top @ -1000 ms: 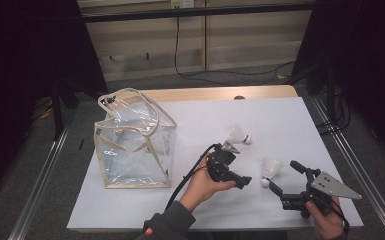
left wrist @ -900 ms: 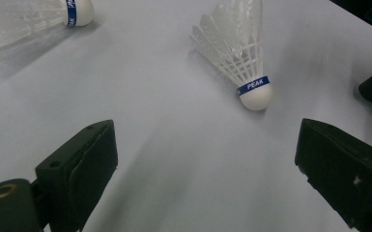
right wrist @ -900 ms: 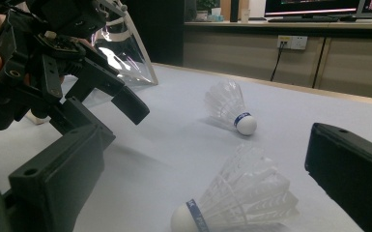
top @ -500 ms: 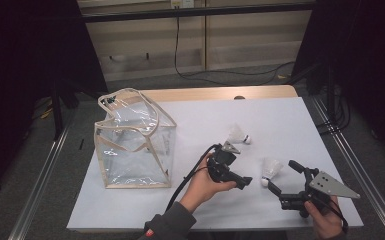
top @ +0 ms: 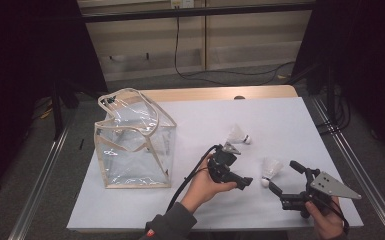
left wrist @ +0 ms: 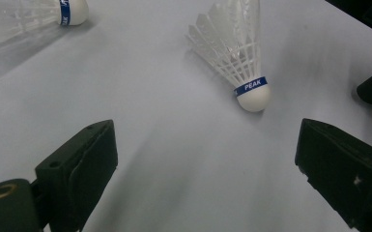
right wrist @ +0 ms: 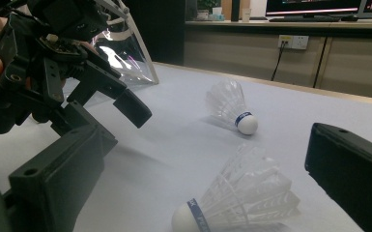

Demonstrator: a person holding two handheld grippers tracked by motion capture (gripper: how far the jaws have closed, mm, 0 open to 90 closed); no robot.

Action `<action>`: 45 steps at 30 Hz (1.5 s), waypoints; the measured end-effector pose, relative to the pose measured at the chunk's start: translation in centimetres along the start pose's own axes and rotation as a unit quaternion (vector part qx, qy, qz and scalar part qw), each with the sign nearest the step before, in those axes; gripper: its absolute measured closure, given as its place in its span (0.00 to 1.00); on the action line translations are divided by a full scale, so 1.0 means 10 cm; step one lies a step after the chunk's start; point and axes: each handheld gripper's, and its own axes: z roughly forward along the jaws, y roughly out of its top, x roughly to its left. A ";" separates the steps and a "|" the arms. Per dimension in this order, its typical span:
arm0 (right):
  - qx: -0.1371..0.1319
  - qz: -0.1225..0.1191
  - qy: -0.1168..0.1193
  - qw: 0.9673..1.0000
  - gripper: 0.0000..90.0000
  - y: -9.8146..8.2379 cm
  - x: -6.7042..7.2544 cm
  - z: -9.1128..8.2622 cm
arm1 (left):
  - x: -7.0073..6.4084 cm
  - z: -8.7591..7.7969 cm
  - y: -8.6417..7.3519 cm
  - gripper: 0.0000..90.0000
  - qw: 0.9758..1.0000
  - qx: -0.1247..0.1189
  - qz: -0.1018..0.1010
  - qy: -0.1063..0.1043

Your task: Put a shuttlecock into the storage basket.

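Both tongs gape wide, the right gripper point(top: 280, 176) having crept nearer the shuttlecock point(top: 270, 169) by the table's front edge, while the left gripper point(top: 236, 176) waits.

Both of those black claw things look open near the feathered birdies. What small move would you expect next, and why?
Probably the right gripper eases forward a little so its fingers straddle the near shuttlecock, then closes. That shuttlecock lies on its side between the open fingers, untouched, its cork end toward the camera. The left gripper is open too, but its shuttlecock sits farther off.
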 end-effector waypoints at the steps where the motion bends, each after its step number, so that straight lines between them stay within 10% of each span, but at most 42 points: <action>1: 0.000 0.000 0.000 1.000 0.00 0.00 0.00 0.00 | 0.00 0.00 0.00 0.09 1.000 0.002 0.001 -0.001; 45: -0.001 0.001 0.005 1.000 0.00 0.01 0.01 0.04 | -0.04 0.25 0.01 0.11 1.000 0.000 0.003 0.011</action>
